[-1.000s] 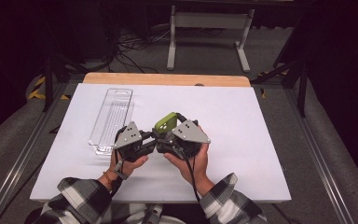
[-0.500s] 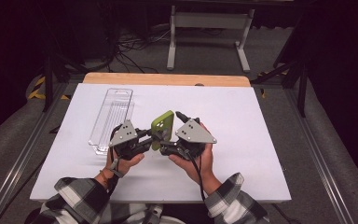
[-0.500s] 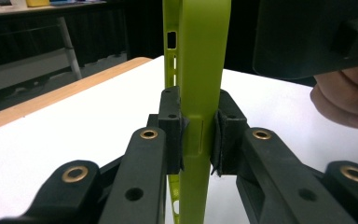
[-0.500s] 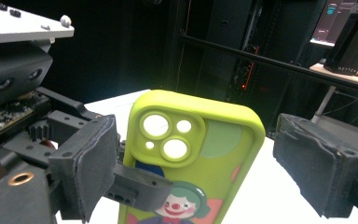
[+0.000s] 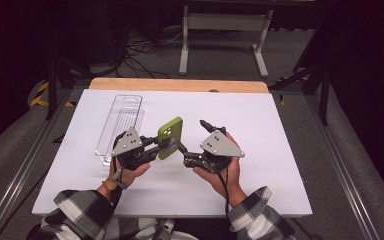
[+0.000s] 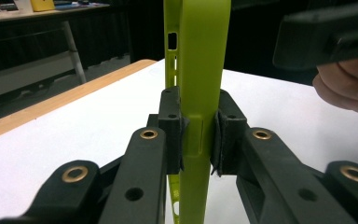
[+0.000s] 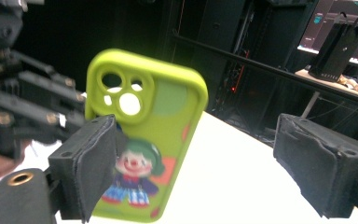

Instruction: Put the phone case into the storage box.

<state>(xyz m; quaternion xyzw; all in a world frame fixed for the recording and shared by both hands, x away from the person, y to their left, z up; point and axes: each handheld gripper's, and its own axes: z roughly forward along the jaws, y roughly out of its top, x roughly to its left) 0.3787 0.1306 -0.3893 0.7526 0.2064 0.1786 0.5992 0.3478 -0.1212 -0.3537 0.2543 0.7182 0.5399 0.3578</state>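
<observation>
L gripper (image 5: 152, 148) is clamping the case (image 5: 170, 137) w/ both pads pressing on its two faces; in the left gripper view the case (image 6: 196, 70) is standing edge-on betw. the pads, side cutouts facing the camera. Case is lime green, being held upright above the table (image 5: 280, 130), near mid-table, its top end tilting a bit away from the person.

R gripper (image 5: 192, 142) is sitting just right of the case w/ jaws standing wide apart, gripping nothing. In the right gripper view the case (image 7: 144, 135) is showing its back: camera cutouts at top, a clown pic lower down. It's lying behind the near jaw pad, slightly blurred; can't tell whether that pad is touching it. The other pad is well apart from it.

L hand (image 5: 130, 172) and R hand (image 5: 225, 170) are coming in from the bottom, plaid sleeves (image 5: 80, 215) on both arms.

A clear tray (image 5: 120, 125) is lying on the table just left of the L gripper, long side running away from the person. A wood strip (image 5: 180, 85) is running along the table's far edge. Past it, a white stand (image 5: 222, 30) and cables (image 5: 140, 50) are on the floor.
</observation>
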